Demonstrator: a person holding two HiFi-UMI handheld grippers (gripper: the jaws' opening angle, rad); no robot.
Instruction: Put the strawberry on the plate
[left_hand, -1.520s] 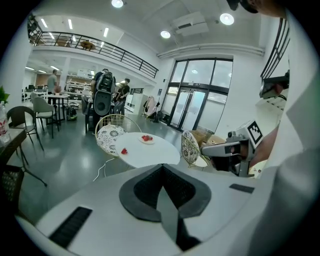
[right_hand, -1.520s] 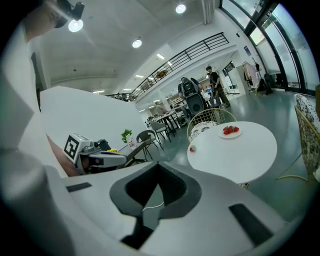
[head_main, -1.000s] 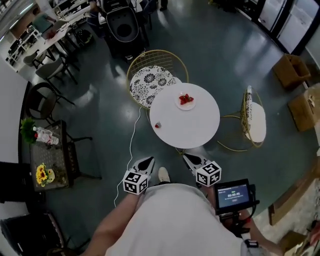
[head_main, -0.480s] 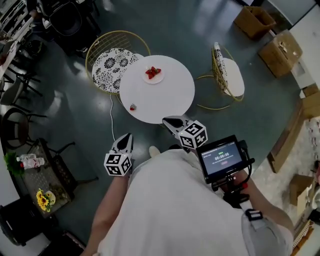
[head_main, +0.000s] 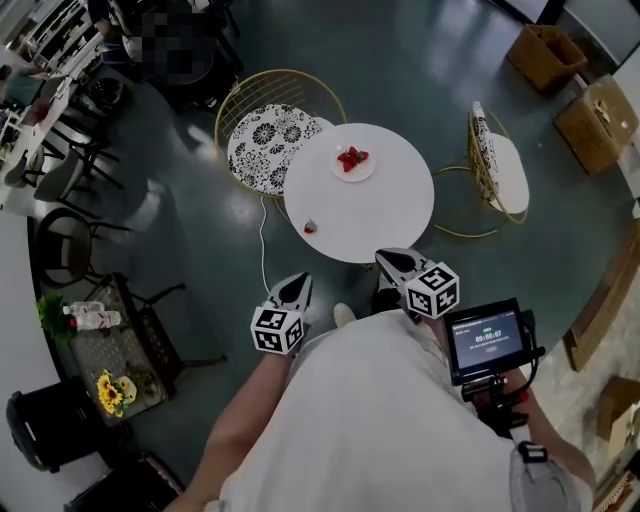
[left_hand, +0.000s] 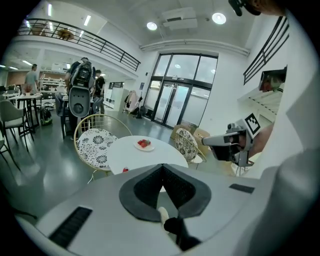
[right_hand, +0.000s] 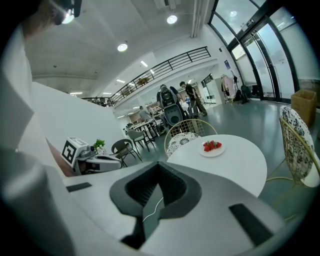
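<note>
Both grippers hover on the near side of the round white bench (head_main: 390, 205): the left gripper (head_main: 298, 286) over the floor off the bench's near-left, the right gripper (head_main: 388, 260) at its near rim. Each pair of jaws is closed on nothing. A lone strawberry (head_main: 310, 227) lies on the bench by its near-left edge. The plate (head_main: 352, 177), bearing more strawberries (head_main: 350, 156), sits toward the bench's far side. A patterned-cushion chair (head_main: 265, 150) stands at the bench's far-left
</note>
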